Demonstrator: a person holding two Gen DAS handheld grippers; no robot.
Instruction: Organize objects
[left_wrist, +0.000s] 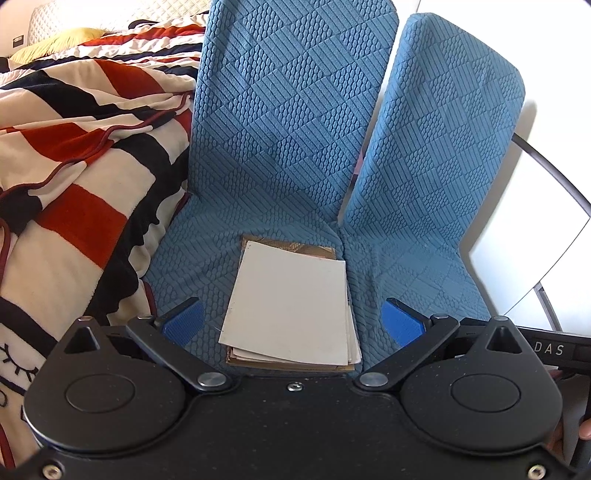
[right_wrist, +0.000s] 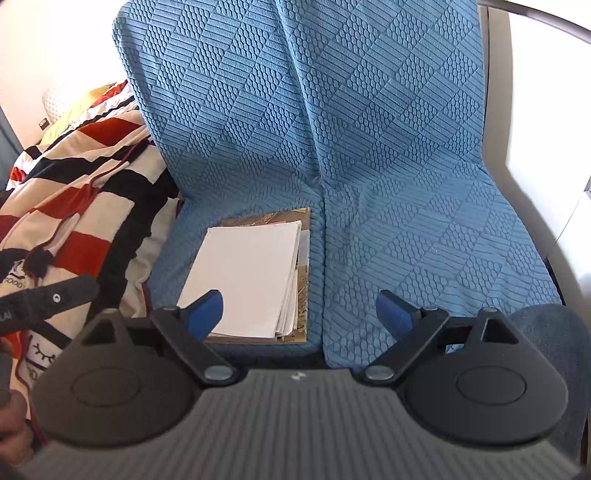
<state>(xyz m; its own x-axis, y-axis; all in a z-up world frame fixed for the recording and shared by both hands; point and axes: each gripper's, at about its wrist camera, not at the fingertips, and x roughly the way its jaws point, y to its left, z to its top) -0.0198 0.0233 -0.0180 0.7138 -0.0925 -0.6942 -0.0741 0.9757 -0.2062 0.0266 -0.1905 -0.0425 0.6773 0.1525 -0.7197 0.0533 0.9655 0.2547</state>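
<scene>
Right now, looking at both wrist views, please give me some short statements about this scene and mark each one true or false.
1. The stack of papers lies on the left blue chair seat. True.
2. The left gripper is shut on the papers. False: its jaws stand open on both sides of the stack.
3. A striped blanket lies left of the chairs. True.
4. The right gripper holds a sheet. False: it is open and holds nothing.
5. The right chair seat carries a book. False: nothing lies on it.
</scene>
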